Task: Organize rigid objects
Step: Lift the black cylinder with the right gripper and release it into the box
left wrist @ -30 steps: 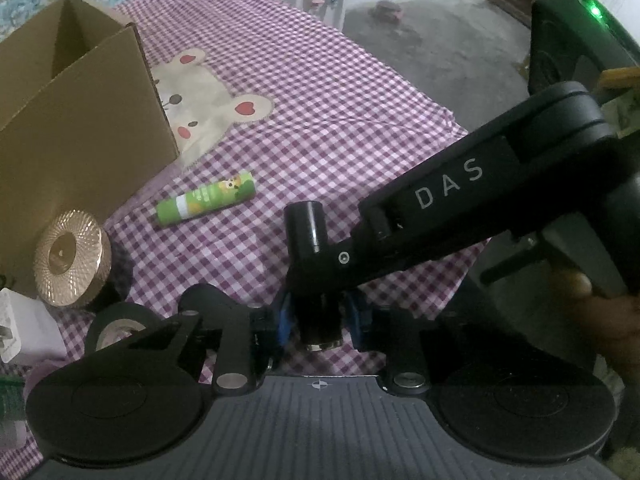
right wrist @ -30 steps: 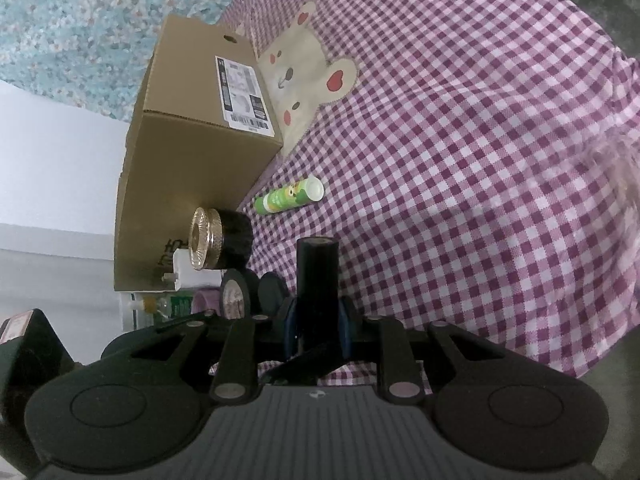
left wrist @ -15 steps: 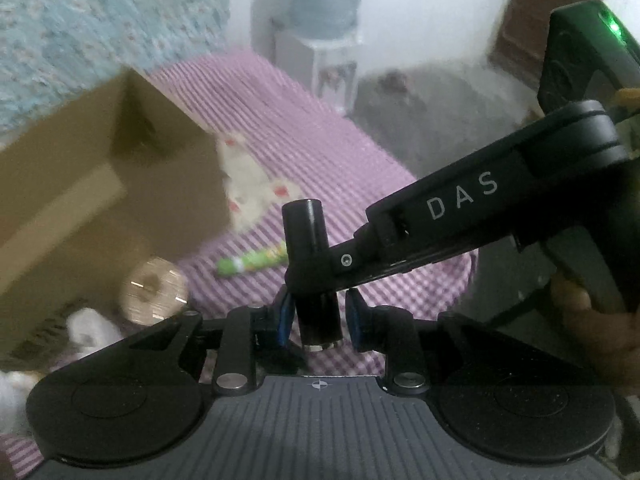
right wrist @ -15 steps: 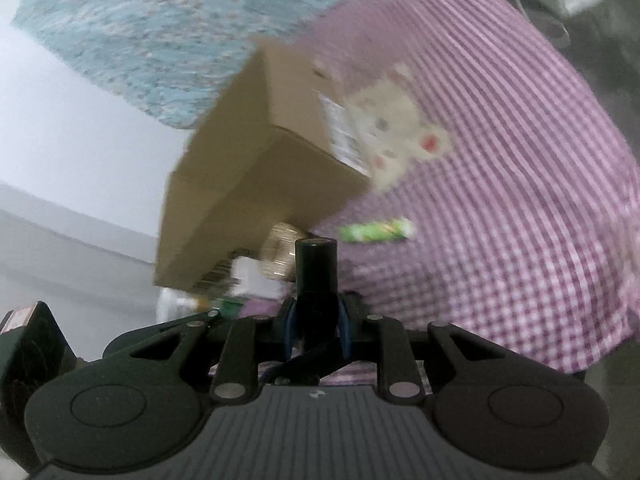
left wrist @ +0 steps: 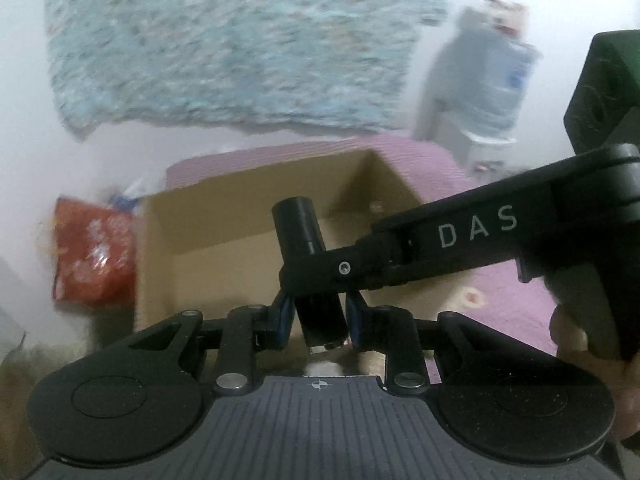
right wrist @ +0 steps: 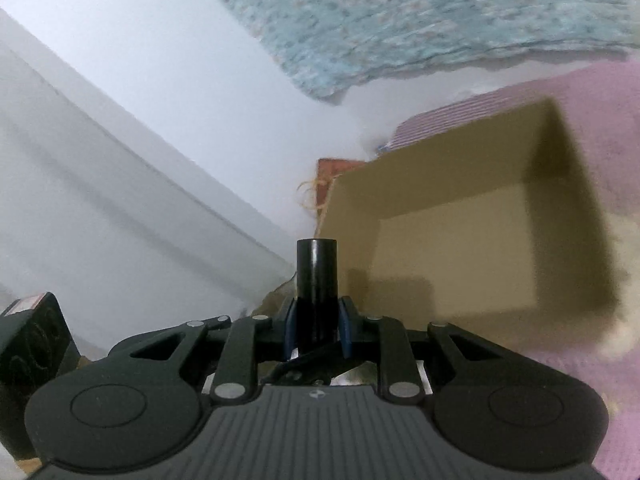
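Note:
A black cylinder [left wrist: 308,256], like a small flashlight, is held by both grippers. My left gripper [left wrist: 318,316] is shut on its lower end. My right gripper [right wrist: 318,320] is shut on the same cylinder [right wrist: 317,280]; its black arm marked DAS [left wrist: 460,248] crosses the left wrist view from the right. An open brown cardboard box [left wrist: 224,248] lies just ahead and below, and its bare inside [right wrist: 456,248] shows in the right wrist view. The frames are motion-blurred.
The box stands on a purple checked cloth [left wrist: 516,300] against a white wall [right wrist: 120,160]. A red packet [left wrist: 92,256] lies left of the box. A blue patterned cloth [left wrist: 240,40] hangs behind. A water dispenser [left wrist: 484,80] stands at the back right.
Both grippers have lifted the cylinder up from the cloth and swung it toward the box. The glue stick, gold-lidded jar and charger have dropped out of view; the box opening now shows.

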Demonstrator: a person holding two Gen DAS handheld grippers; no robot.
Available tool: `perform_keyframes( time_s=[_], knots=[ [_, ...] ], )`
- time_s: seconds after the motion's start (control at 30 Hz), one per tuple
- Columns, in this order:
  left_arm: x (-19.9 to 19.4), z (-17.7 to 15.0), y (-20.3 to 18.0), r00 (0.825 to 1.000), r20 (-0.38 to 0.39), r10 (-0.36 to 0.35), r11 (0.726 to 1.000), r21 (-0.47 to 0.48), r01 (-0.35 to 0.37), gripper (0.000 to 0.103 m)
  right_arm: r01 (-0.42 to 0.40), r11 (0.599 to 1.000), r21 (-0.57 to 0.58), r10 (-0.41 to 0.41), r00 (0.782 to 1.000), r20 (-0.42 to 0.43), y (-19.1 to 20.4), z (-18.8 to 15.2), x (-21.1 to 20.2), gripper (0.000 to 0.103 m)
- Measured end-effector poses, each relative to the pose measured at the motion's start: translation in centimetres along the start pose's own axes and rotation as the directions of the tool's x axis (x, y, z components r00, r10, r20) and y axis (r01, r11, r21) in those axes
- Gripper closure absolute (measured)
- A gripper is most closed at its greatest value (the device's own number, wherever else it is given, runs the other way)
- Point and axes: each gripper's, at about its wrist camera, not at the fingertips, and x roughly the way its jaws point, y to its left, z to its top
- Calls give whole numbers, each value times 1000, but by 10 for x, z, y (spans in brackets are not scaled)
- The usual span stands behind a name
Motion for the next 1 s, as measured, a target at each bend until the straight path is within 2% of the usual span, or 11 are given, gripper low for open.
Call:
perform_keyframes(
  time_s=[0.13, 0.23, 0.43, 0.5, 0.67, 0.73, 0.87, 1.0],
  knots=[
    [30, 4, 25, 997, -74, 34, 997, -73, -40, 77, -9, 999, 31, 12, 995, -97, -10, 26, 57, 79],
    [53, 2, 31, 989, -129, 70, 993, -84, -81, 76, 0, 996, 84, 15, 984, -180, -24, 38, 98, 79],
    [55, -9, 51, 977, -153, 150, 985, -66, -161, 74, 54, 983, 174, 0, 955, -295, -51, 41, 156, 80],
    [49, -13, 57, 978, -164, 129, 985, -95, -145, 72, 76, 978, 195, -9, 946, -323, -58, 37, 170, 79],
    [43, -14, 60, 980, -138, 145, 982, -102, -160, 70, 99, 965, 243, -8, 937, -349, -66, 31, 193, 79],
    [37, -13, 62, 985, -119, 125, 982, -127, -140, 69, 106, 962, 251, -12, 937, -348, -64, 29, 197, 79],
    [27, -15, 67, 989, -92, 113, 979, -158, -127, 67, 129, 958, 257, -36, 940, -339, -59, 28, 198, 80],
    [18, -18, 69, 992, -72, 103, 976, -185, -114, 65, 118, 945, 305, -18, 951, -310, -57, 32, 193, 78]
  ],
)
